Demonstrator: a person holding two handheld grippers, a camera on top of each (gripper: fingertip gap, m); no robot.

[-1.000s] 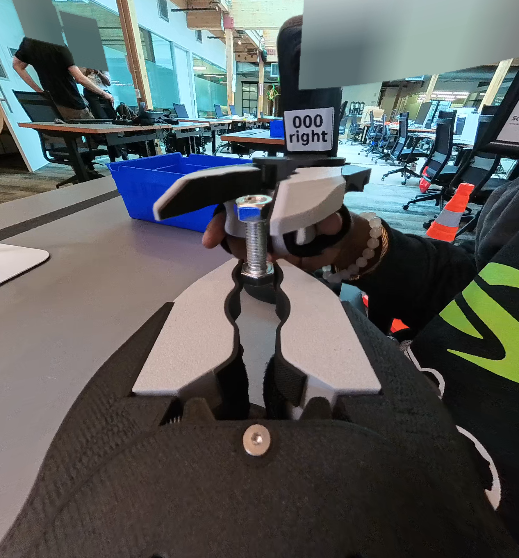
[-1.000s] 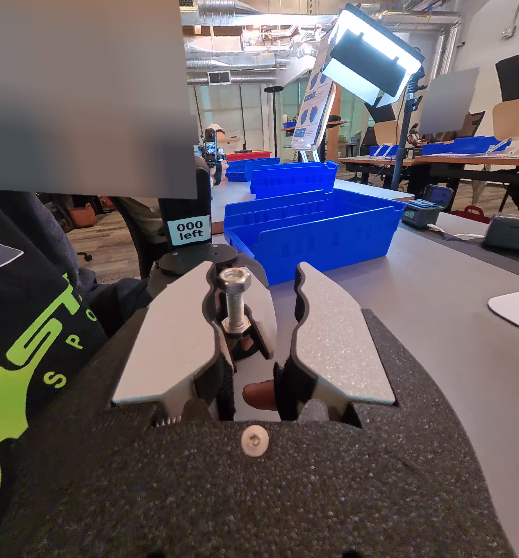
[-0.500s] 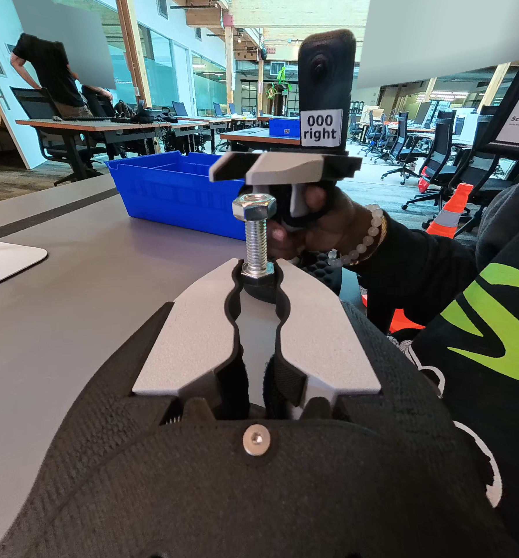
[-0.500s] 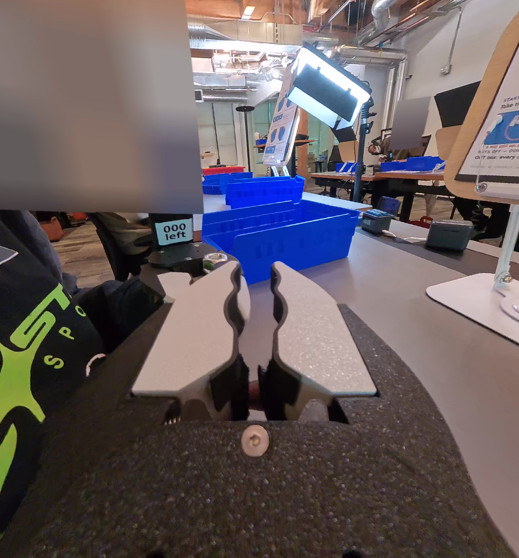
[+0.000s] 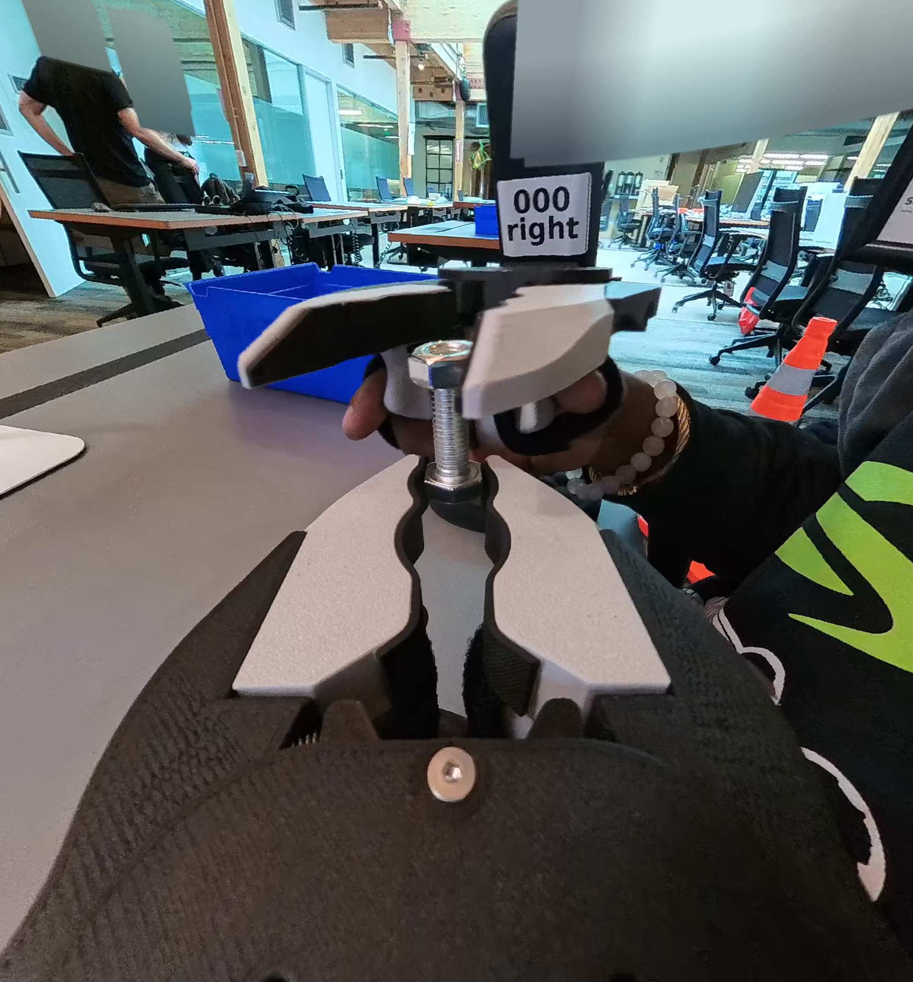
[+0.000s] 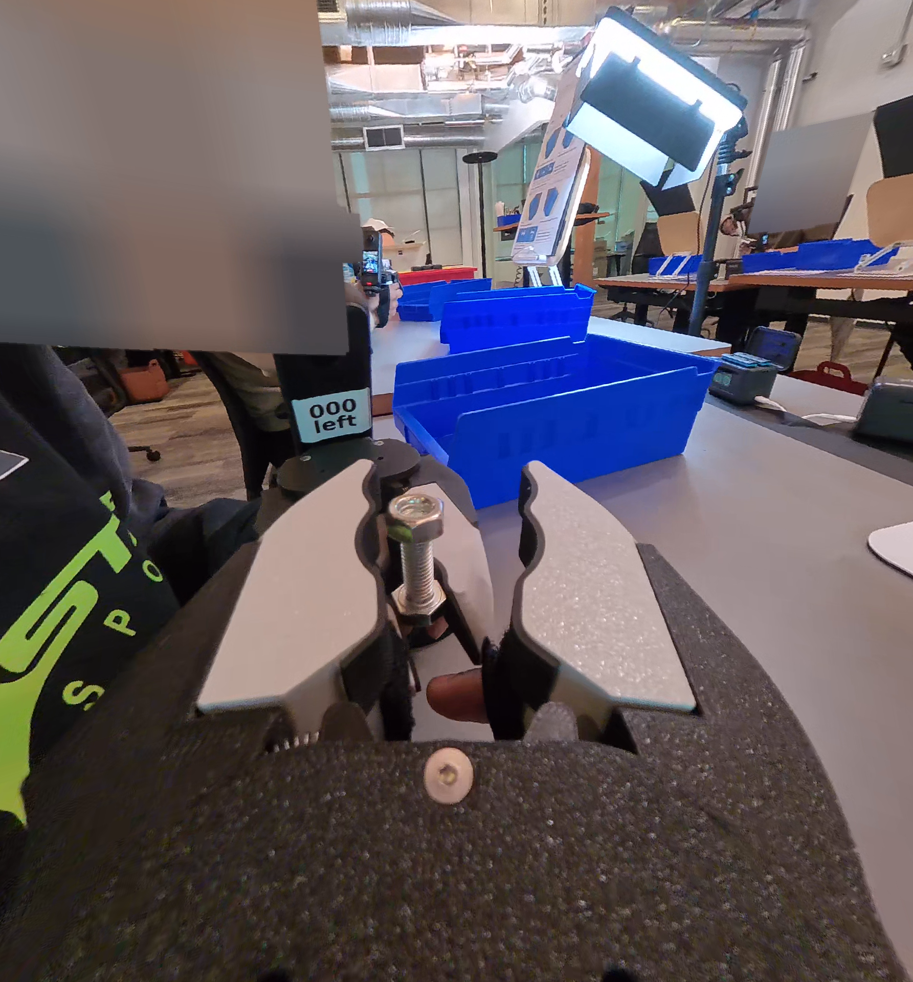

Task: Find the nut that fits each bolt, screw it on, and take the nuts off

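Clamping the lower hex end of an upright bolt (image 5: 448,425), the left gripper (image 5: 451,486) stands nearly closed. The right gripper (image 6: 446,510) gapes wide around the bolt's upper hex end (image 6: 416,518), gripping nothing.

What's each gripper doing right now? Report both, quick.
Left gripper: shut on the bolt, gripping its lower hex end, shaft upright.
Right gripper: open, fingers either side of the bolt's upper hex end, not clamped.

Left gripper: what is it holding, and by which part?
The left gripper is shut on the bolt, clamping its lower end, the hexagonal piece, near the fingertips. The right gripper is open around the top nut, not gripping.
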